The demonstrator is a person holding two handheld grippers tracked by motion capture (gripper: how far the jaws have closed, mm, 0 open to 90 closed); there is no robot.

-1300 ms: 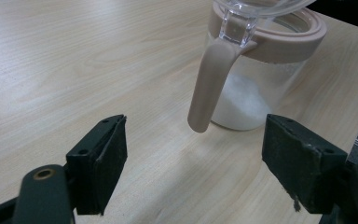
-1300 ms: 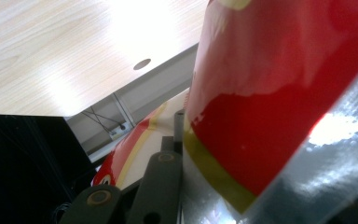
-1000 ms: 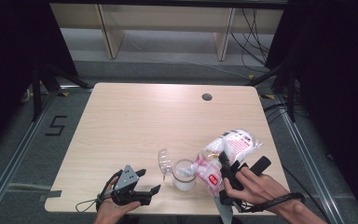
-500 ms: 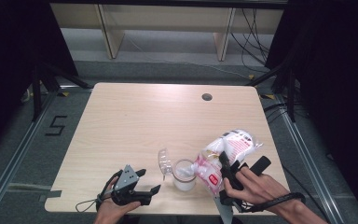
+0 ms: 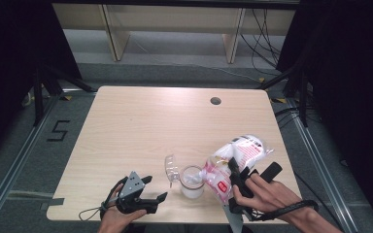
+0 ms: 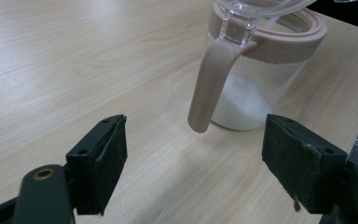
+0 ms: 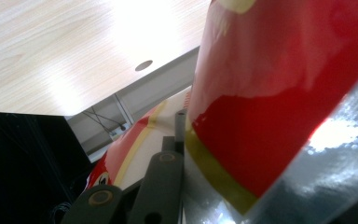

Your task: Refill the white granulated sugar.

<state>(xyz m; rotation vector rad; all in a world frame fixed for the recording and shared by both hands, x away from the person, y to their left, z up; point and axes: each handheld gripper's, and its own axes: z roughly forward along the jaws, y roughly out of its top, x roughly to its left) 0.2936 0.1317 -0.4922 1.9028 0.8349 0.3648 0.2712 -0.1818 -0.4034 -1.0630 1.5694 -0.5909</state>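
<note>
The table is pale matt wood-grain laminate. The jar is clear glossy plastic with a smooth, matt beige plastic rim and handle. The bag is shiny, crinkled plastic film, printed red and white. Gripper pads look matt black, slightly rough.

We note a pale wood-grain table with one dark round hole. The jar is clear, with a beige-pink rim and handle, and holds white powder. The bag is translucent white with red print; up close it shows red, cream and a yellow band. Both grippers' jaws are black.
</note>
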